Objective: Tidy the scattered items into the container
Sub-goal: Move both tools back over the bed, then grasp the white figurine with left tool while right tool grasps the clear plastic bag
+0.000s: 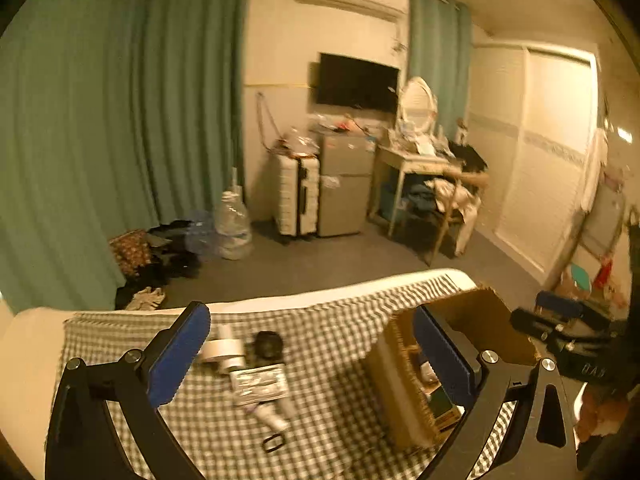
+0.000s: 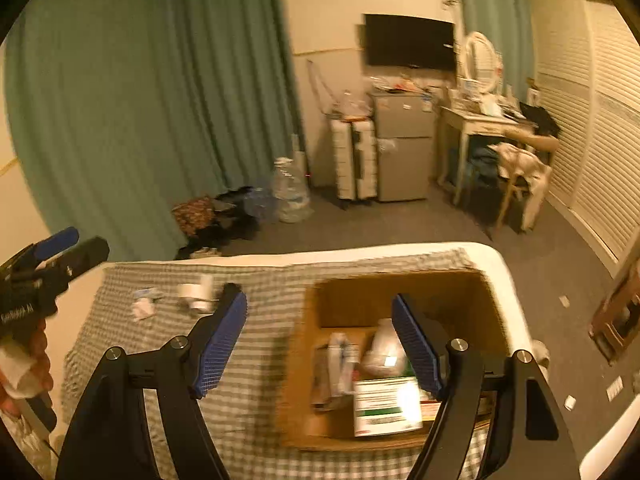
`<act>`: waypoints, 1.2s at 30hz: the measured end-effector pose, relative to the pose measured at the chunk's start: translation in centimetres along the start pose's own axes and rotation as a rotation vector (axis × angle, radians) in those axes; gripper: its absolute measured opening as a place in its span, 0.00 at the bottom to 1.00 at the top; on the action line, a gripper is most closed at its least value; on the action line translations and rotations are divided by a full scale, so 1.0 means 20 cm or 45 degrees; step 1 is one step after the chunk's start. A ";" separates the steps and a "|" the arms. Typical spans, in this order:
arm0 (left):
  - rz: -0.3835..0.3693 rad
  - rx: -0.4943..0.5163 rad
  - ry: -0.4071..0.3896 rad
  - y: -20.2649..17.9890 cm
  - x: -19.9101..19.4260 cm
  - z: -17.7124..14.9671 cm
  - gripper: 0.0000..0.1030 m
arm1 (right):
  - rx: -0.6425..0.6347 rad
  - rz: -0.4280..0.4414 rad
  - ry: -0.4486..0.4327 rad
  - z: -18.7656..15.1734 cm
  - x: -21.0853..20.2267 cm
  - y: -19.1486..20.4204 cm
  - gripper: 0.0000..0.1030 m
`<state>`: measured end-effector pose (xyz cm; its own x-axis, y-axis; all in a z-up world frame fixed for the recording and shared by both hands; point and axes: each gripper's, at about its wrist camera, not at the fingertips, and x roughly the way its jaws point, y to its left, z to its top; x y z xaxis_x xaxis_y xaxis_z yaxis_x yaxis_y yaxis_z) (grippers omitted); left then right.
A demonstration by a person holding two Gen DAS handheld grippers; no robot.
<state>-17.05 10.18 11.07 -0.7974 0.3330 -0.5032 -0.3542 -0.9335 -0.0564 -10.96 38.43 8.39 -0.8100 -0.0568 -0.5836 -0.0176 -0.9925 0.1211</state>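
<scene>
A cardboard box (image 2: 400, 292) sits on the checked cloth (image 2: 260, 288) at the right; it holds a white-and-green packet (image 2: 386, 406) and wrapped items. In the left wrist view the box (image 1: 476, 312) is at the right. Loose on the cloth lie white tape rolls (image 1: 222, 350), a black round object (image 1: 268, 345), a printed packet (image 1: 260, 384), a white tube (image 1: 274, 418) and a small black clip (image 1: 274, 442). My left gripper (image 1: 312, 354) is open and empty above these. My right gripper (image 2: 320, 340) is open and empty above the box's left edge. The left gripper also shows in the right wrist view (image 2: 56, 252).
The cloth covers a white bed (image 1: 32, 344) whose far edge drops to grey floor. Beyond stand green curtains (image 1: 100, 120), a water jug (image 1: 232, 220), a suitcase (image 1: 298, 196), a small fridge (image 1: 344, 184), a cluttered desk (image 1: 416, 160) and a chair (image 1: 456, 208).
</scene>
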 end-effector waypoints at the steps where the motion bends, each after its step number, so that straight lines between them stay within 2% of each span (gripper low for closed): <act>1: 0.018 -0.015 -0.003 0.07 -0.04 -0.01 1.00 | -0.013 0.022 -0.002 0.00 -0.01 0.07 0.73; 5: 0.162 -0.058 -0.008 0.36 -0.15 -0.07 1.00 | -0.059 0.113 -0.007 -0.04 0.01 0.36 0.79; 10: 0.317 -0.097 0.013 0.74 -0.18 -0.28 1.00 | -0.066 0.188 0.038 -0.15 0.16 0.60 0.80; 15: 0.440 -0.194 0.140 1.03 0.00 -0.57 1.00 | -0.105 0.208 0.094 -0.33 0.41 0.80 0.80; 20: 0.392 -0.312 0.207 1.14 0.27 -0.81 1.00 | -0.100 0.226 0.167 -0.50 0.70 0.87 0.80; 23: 0.391 -0.335 0.274 1.17 0.49 -0.91 1.00 | -0.101 0.181 0.223 -0.57 0.91 0.89 0.83; 27: 0.368 -0.407 0.307 1.21 0.78 -0.99 1.00 | -0.093 0.128 0.283 -0.63 1.19 0.92 0.83; 31: 0.382 -0.451 0.293 1.30 0.98 -1.03 1.00 | -0.090 0.109 0.350 -0.66 1.44 0.95 0.83; 36: 0.406 -0.507 0.330 1.42 1.19 -1.10 1.00 | -0.097 0.086 0.388 -0.64 1.64 0.96 0.83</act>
<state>-35.37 -11.43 -21.37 -0.6710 0.0297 -0.7409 0.1361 -0.9773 -0.1625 -30.36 16.03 -18.69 -0.5948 -0.1412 -0.7914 0.0833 -0.9900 0.1140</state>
